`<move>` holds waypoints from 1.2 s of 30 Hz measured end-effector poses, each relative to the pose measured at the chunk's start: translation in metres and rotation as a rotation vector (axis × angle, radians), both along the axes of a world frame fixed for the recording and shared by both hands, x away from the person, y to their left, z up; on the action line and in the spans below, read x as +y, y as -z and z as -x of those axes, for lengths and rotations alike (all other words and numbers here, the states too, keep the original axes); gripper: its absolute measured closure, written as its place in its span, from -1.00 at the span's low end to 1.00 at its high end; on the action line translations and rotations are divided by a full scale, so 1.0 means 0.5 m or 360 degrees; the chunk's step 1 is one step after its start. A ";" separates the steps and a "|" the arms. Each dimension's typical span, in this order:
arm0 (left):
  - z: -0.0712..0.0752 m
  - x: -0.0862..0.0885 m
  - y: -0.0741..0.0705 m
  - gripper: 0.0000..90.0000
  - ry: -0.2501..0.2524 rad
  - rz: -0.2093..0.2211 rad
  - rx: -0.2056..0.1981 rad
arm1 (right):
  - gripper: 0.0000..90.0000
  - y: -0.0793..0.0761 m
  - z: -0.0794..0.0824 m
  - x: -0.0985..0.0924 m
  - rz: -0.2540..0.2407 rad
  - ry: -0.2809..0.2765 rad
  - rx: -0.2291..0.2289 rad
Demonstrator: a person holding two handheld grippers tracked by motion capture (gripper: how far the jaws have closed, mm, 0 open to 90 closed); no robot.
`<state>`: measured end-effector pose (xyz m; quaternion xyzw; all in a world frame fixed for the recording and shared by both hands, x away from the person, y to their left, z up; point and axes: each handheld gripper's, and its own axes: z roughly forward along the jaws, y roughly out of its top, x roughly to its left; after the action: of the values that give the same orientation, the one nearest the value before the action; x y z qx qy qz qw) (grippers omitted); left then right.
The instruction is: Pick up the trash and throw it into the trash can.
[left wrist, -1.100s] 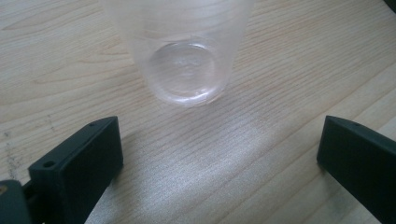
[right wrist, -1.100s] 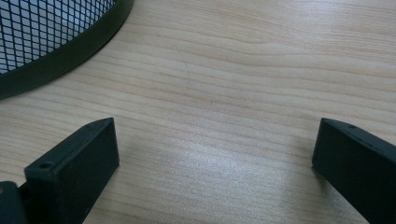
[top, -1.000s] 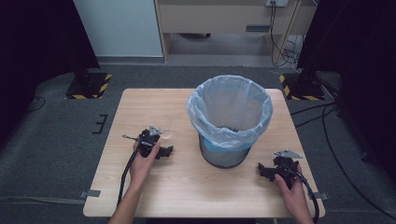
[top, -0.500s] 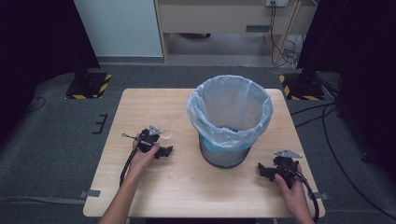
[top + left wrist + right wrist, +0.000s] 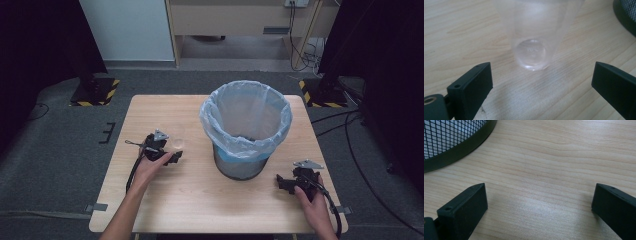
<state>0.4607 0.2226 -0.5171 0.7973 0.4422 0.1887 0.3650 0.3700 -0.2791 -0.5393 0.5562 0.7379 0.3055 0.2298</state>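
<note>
Left gripper [image 5: 541, 82], jaws spread, faces a clear plastic cup [image 5: 534, 37] at upper centre; careless closing could topple it.

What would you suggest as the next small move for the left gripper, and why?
Probably ease the left gripper forward until its open jaws flank the clear plastic cup, then close. The cup stands upright on the table just ahead of the jaws, not yet between them.

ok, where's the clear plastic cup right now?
The clear cup stands upright on the table, left of the bin, just ahead of the open left gripper, untouched.
</note>
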 end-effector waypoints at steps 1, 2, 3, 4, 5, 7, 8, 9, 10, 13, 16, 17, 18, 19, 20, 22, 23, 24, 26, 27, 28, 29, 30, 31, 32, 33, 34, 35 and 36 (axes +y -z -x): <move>-0.001 0.000 -0.002 -0.94 0.0005 0.0006 -0.0008 | -0.99 0.000 0.000 0.000 -0.0001 0.0002 0.0000; -0.002 0.000 -0.003 -0.94 0.0014 0.0007 -0.0016 | -0.99 0.000 0.000 0.000 0.0000 -0.0001 0.0000; -0.003 0.000 -0.005 -0.94 0.0015 0.0005 -0.0027 | -0.99 0.000 0.000 0.000 0.0000 0.0000 0.0000; -0.004 0.000 -0.006 -0.93 0.0012 0.0007 -0.0033 | -0.99 0.000 0.000 0.000 -0.0001 0.0001 0.0000; -0.005 0.000 -0.008 -0.92 0.0011 0.0007 -0.0039 | -0.99 0.000 0.000 0.000 0.0001 -0.0002 0.0000; -0.007 0.001 -0.010 -0.91 0.0008 0.0010 -0.0048 | -0.99 0.000 0.000 0.000 0.0002 -0.0005 -0.0002; -0.008 0.001 -0.010 -0.91 0.0009 0.0008 -0.0048 | -0.99 0.000 0.000 -0.001 0.0002 -0.0006 -0.0001; -0.010 0.001 -0.011 -0.91 0.0014 0.0004 -0.0049 | -0.99 0.000 0.000 -0.001 0.0002 -0.0006 -0.0002; -0.011 0.002 -0.012 -0.91 0.0016 -0.0005 -0.0050 | -0.99 0.000 0.000 -0.001 0.0002 -0.0007 -0.0002; -0.013 0.003 -0.014 -0.91 0.0009 0.0003 -0.0053 | -0.99 0.000 0.000 -0.001 0.0002 -0.0007 -0.0002; -0.014 0.001 -0.015 -0.92 0.0002 -0.0004 -0.0054 | -0.99 0.000 0.000 -0.001 0.0002 -0.0008 -0.0002; -0.014 0.000 -0.015 -0.92 0.0005 -0.0010 -0.0060 | -0.99 0.000 0.000 -0.001 0.0002 -0.0008 -0.0002; -0.014 -0.002 -0.015 -0.92 0.0004 -0.0011 -0.0067 | -0.99 0.000 0.000 -0.001 0.0001 -0.0007 -0.0001; -0.015 -0.004 -0.015 -0.92 0.0002 -0.0006 -0.0070 | -0.99 0.000 0.000 -0.001 0.0002 -0.0008 -0.0002; -0.016 -0.006 -0.015 -0.92 -0.0003 0.0002 -0.0078 | -0.99 0.000 0.000 0.000 0.0000 -0.0006 0.0000; -0.019 -0.009 -0.017 -0.91 -0.0004 0.0020 -0.0094 | -0.99 0.000 0.000 0.001 -0.0004 0.0000 0.0001; -0.020 -0.010 -0.018 -0.91 -0.0002 0.0025 -0.0100 | -0.99 0.000 0.000 0.001 -0.0002 -0.0001 0.0001; -0.021 -0.011 -0.019 -0.91 0.0000 0.0029 -0.0114 | -0.99 0.000 0.000 0.001 -0.0002 -0.0001 0.0001; -0.024 -0.013 -0.022 -0.88 -0.0001 0.0036 -0.0138 | -0.99 0.000 0.000 0.001 -0.0003 0.0000 0.0001; -0.026 -0.013 -0.024 -0.87 -0.0003 0.0041 -0.0154 | -0.99 0.000 0.000 0.001 -0.0002 -0.0001 0.0001; -0.029 -0.013 -0.025 -0.85 -0.0010 0.0057 -0.0170 | -0.99 0.000 0.000 0.000 -0.0003 -0.0003 0.0001; -0.032 -0.012 -0.025 -0.82 -0.0025 0.0088 -0.0183 | -0.99 0.000 0.000 0.000 -0.0002 -0.0006 0.0002; -0.036 -0.010 -0.026 -0.80 -0.0031 0.0110 -0.0184 | -0.99 0.000 0.000 0.000 -0.0003 -0.0006 0.0001; -0.040 -0.010 -0.026 -0.78 -0.0038 0.0135 -0.0193 | -0.99 0.000 0.000 0.000 -0.0002 -0.0007 0.0001; -0.043 -0.010 -0.026 -0.74 -0.0042 0.0151 -0.0206 | -0.99 0.000 0.000 0.000 0.0000 -0.0010 0.0000; -0.046 -0.012 -0.026 -0.69 -0.0044 0.0160 -0.0224 | -0.99 0.000 0.000 0.000 -0.0002 -0.0008 0.0002; -0.047 -0.013 -0.025 -0.61 -0.0037 0.0163 -0.0246 | -0.99 0.000 0.000 0.000 -0.0002 -0.0007 0.0001; -0.048 -0.015 -0.025 -0.48 -0.0014 0.0163 -0.0261 | -0.99 0.000 0.000 0.000 -0.0002 -0.0006 0.0001; -0.049 -0.018 -0.025 -0.38 -0.0007 0.0140 -0.0280 | -0.99 0.000 0.000 0.000 -0.0002 -0.0007 0.0001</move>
<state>0.4851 0.2134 -0.5045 0.7599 0.4181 0.2393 0.4365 0.3702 -0.2791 -0.5392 0.5549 0.7389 0.3064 0.2285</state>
